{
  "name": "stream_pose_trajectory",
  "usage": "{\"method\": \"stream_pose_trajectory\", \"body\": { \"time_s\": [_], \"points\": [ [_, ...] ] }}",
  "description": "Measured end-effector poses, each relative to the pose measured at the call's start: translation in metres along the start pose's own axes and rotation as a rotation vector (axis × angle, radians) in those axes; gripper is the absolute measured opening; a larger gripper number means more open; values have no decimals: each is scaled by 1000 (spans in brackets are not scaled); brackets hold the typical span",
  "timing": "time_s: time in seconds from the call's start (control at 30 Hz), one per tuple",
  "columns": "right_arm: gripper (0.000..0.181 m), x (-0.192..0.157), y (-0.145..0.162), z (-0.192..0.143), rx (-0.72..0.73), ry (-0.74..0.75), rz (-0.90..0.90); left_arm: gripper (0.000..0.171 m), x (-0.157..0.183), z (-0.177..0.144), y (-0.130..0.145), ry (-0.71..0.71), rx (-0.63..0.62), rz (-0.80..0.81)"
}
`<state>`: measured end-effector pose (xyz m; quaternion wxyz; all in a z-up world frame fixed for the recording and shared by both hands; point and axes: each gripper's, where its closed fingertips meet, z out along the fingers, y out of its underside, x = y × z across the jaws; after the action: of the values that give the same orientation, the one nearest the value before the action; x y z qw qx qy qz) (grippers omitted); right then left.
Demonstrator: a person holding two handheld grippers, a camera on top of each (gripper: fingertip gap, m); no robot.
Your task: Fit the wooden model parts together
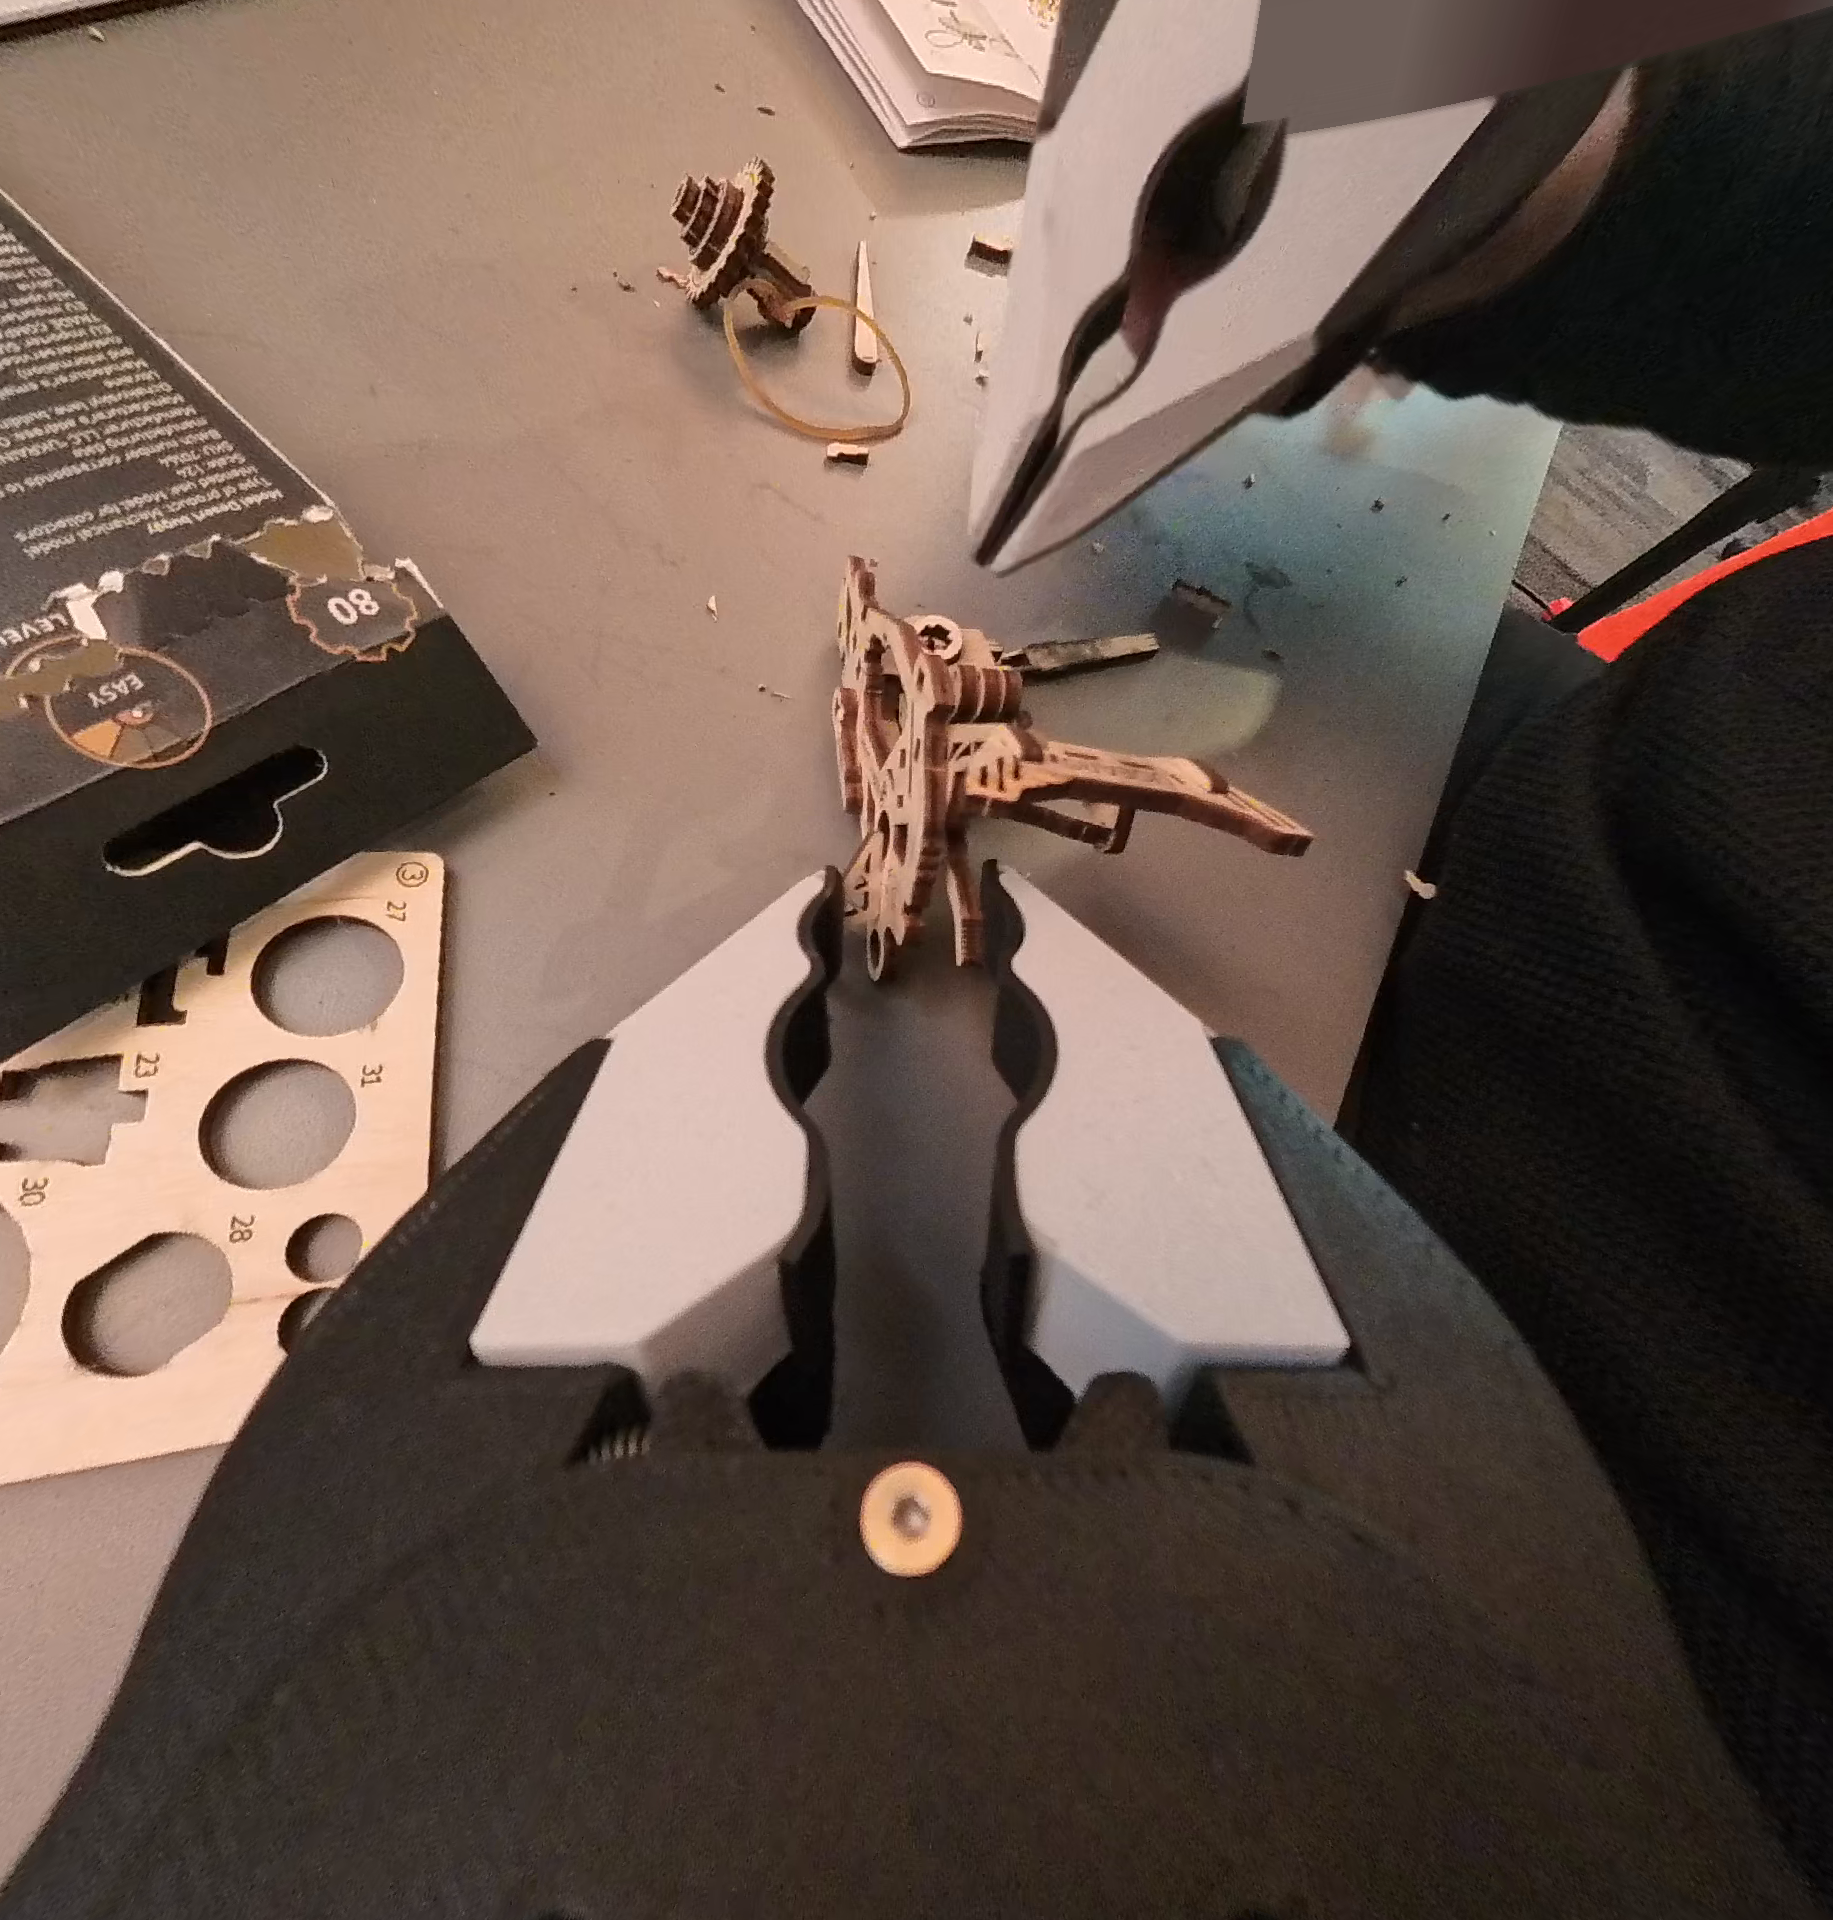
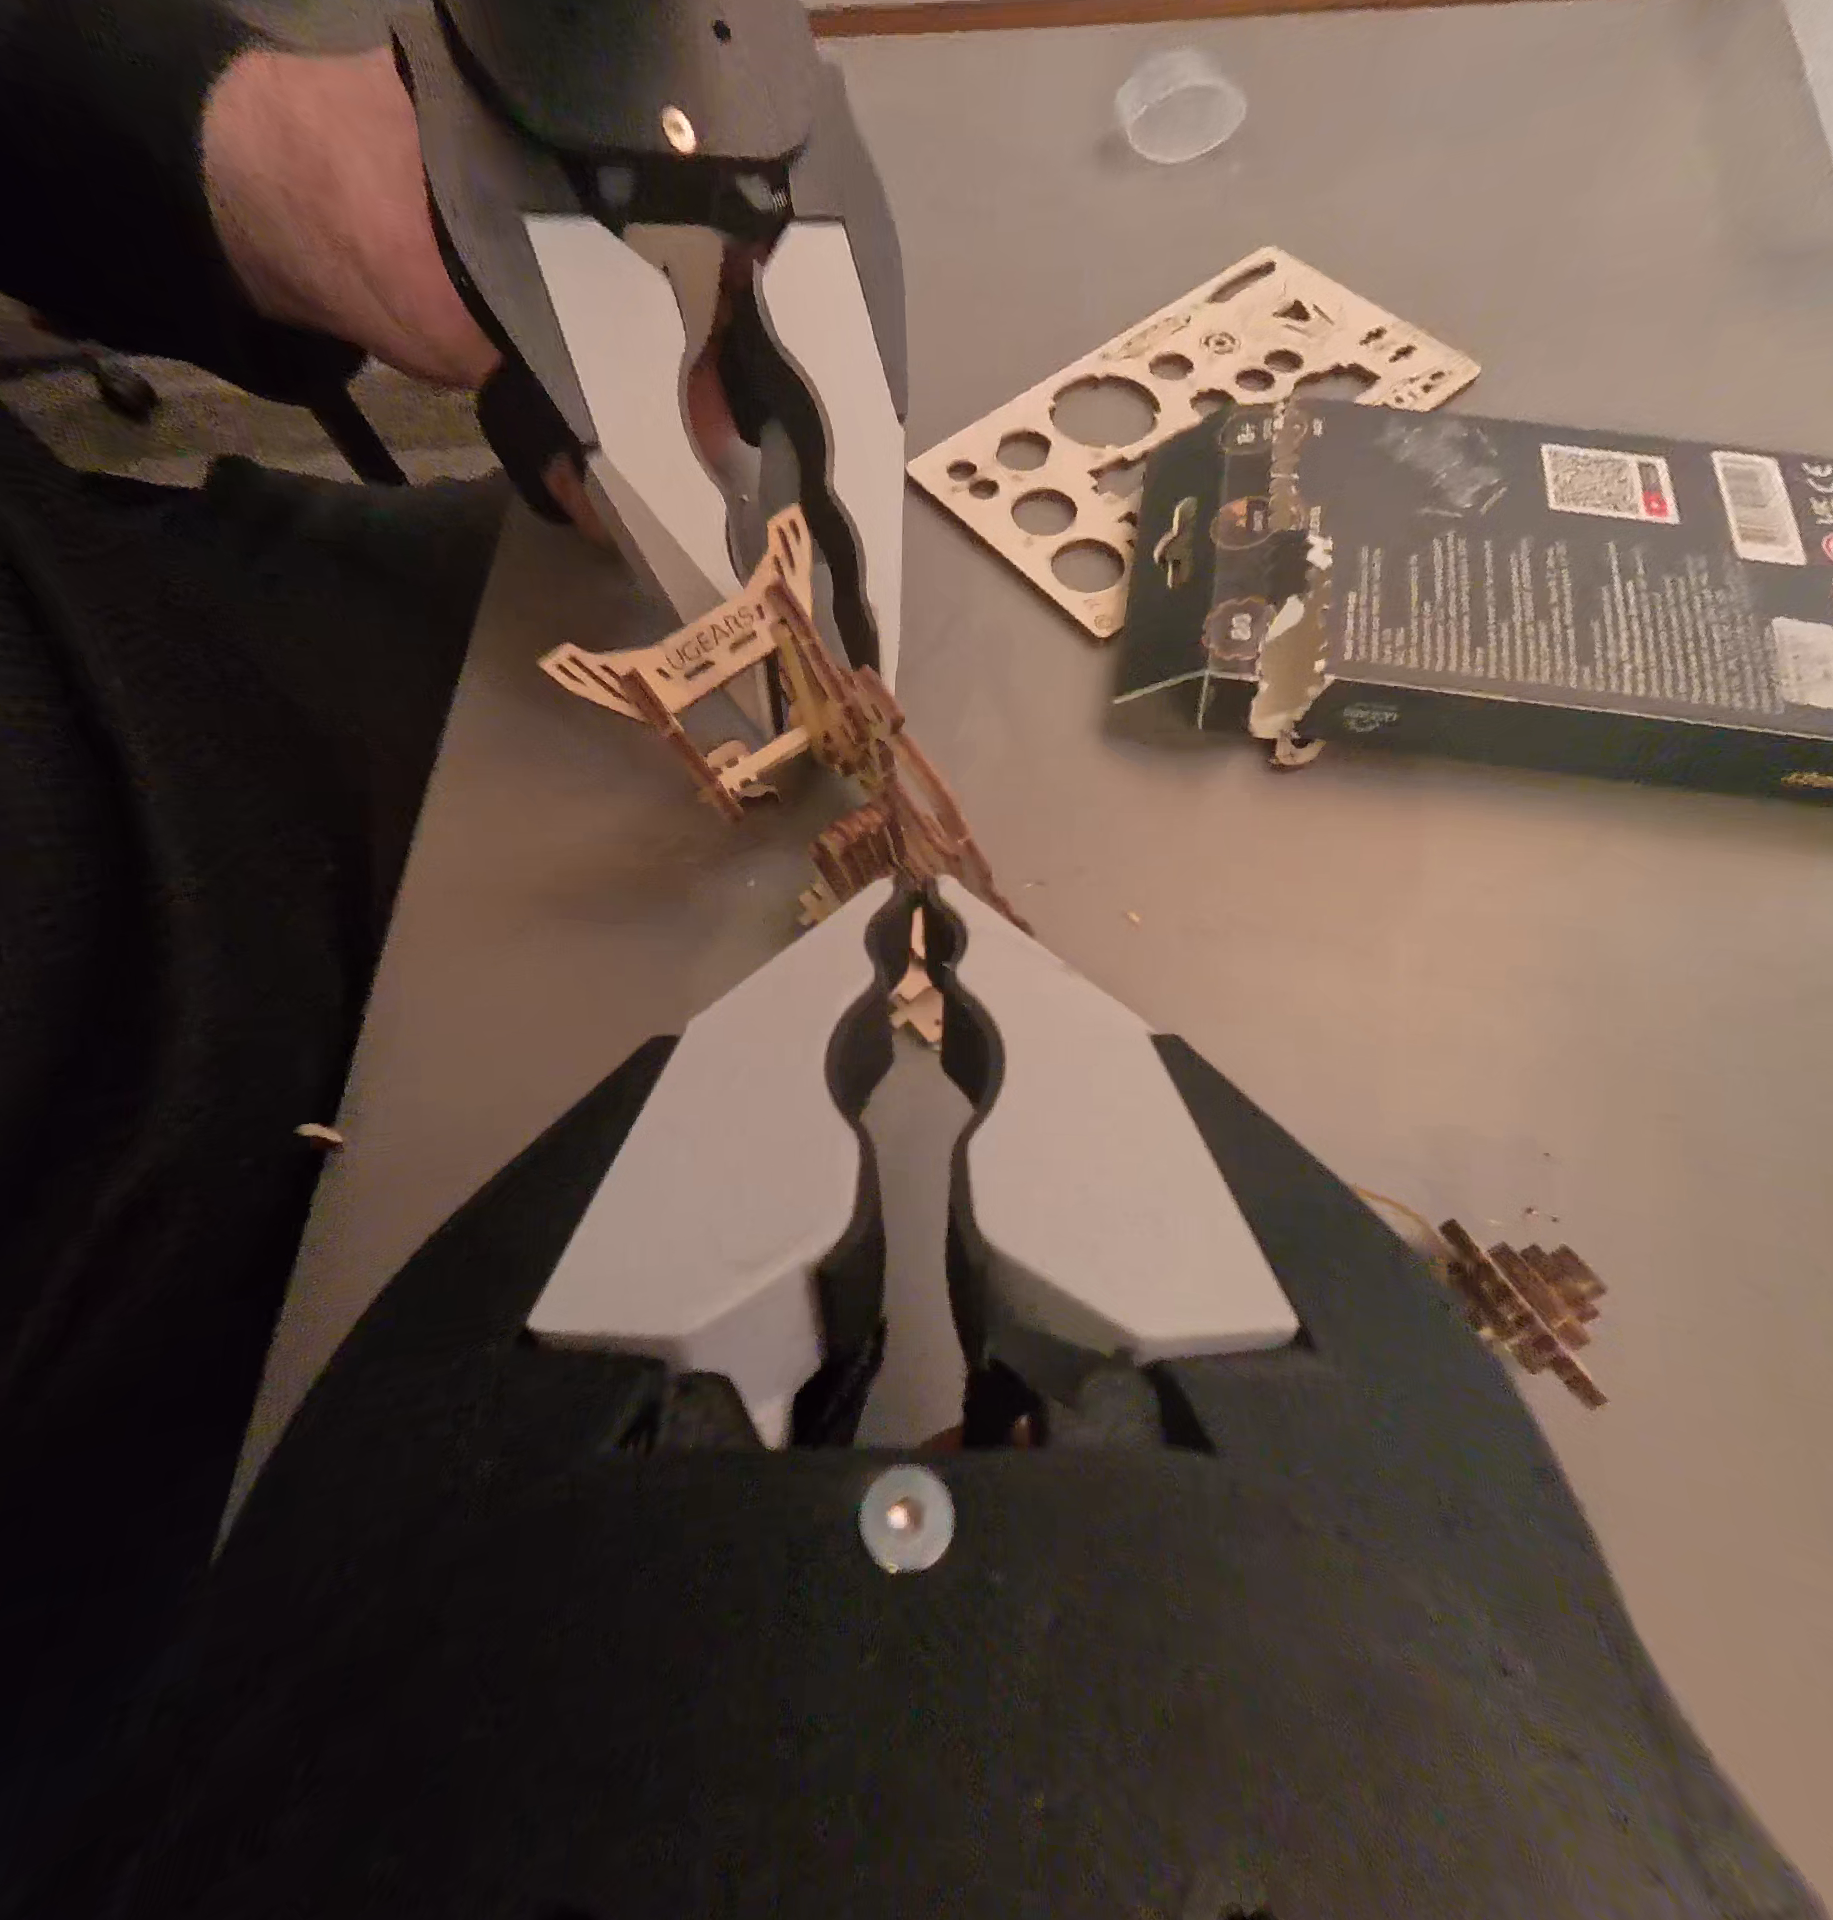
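Our left claw [image 1: 910, 914], parted, straddles the wooden model [image 1: 953, 769] on the bench [image 1: 476, 416]; our right claw [image 2: 917, 920] pinches a small wooden part [image 2: 917, 1003].

Each gripper is being seen as a matte black, rough-textured body carrying two light grey fingers. On the left gripper [image 1: 912, 914] the inner edges of the fingers [image 1: 683, 1143] are being lined with wavy black pads, and a round silver screw [image 1: 910, 1519] is sitting in the middle of the body. The right gripper [image 2: 917, 914] is being built the same way. A black sleeve [image 1: 1670, 1039] and a black fingerless glove [image 2: 538, 447] are being worn by the person.
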<state>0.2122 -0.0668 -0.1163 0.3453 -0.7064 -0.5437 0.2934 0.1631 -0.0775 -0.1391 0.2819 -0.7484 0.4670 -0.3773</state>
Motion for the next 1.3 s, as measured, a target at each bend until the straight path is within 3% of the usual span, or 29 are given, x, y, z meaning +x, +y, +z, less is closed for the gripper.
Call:
{"method": "stream_pose_trajectory", "body": {
  "time_s": [0.1,0.17,0.27,0.5,1.3],
  "points": [
    [0,1,22,12,-91,42,-20,24,0,0,0,-1,2,-2],
    [0,0,16,9,-72,34,-13,14,2,0,1,12,-3,5],
    [0,6,4,3,-24,54,2,14,3,1,1,10,-7,11],
    [0,-1,20,11,-77,18,24,14,2,1,1,9,-6,8],
    [0,-10,22,9,0,-9,139,12,2,3,-1,-3,-6,19]
  ]
}}
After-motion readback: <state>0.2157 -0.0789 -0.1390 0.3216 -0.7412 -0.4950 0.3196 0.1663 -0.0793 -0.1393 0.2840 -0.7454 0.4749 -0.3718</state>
